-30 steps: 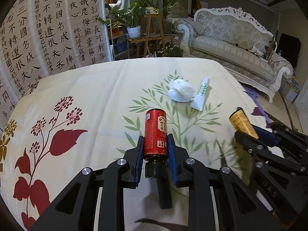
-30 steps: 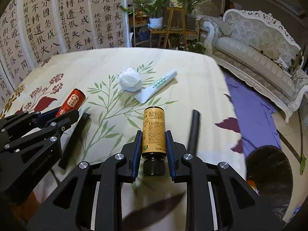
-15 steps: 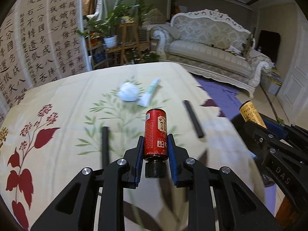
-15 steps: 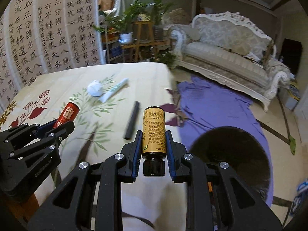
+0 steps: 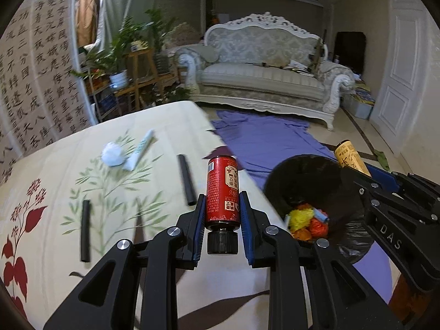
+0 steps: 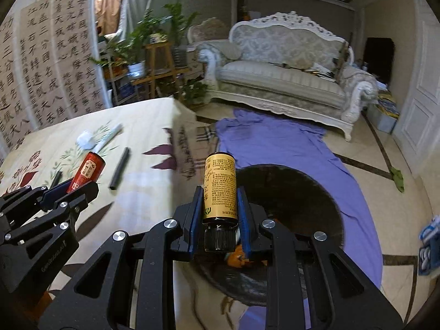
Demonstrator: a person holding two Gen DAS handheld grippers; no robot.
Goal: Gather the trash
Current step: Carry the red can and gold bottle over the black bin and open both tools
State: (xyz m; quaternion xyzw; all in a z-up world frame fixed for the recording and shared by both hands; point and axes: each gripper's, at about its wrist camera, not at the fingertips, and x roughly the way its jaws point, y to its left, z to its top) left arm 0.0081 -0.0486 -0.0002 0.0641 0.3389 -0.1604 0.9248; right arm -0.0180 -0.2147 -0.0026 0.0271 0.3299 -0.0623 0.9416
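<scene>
Bottles in both grippers. Left gripper [image 5: 222, 221] clamps a red bottle [image 5: 222, 191] between its blue-padded fingers [image 5: 200, 225], black cap toward the camera, base pointing out over the table edge. Right gripper [image 6: 219, 218] grips a yellow bottle [image 6: 220, 189] the same way, cap inward, fingers [image 6: 194, 220] closed on the label. From the right wrist view the yellow bottle sits above the mouth of a black-lined trash bin [image 6: 308, 198] on the floor; from the left wrist view the same bin [image 5: 302, 176] lies just right of the table, with yellow and orange scraps [image 5: 308, 220] inside, and the right gripper's yellow bottle [image 5: 350, 158] shows at its far rim.

Red bottle hangs above the near right edge of the table, close beside the bin, not over it.

Table [image 5: 68, 165] covered in a cream cloth with green bamboo and red leaf print. On it: a crumpled white tissue [image 5: 112, 155] touching a white tube [image 5: 140, 151]; a black stick [image 5: 187, 183] near the right edge; a second black stick [image 5: 85, 231] well apart, toward the left.

Beyond: purple cloth [image 5: 264, 140] spread on the floor, ornate white sofa [image 5: 261, 74], potted plants [image 5: 121, 55] on wooden stands, calligraphy screen [image 5: 35, 82] at left.
</scene>
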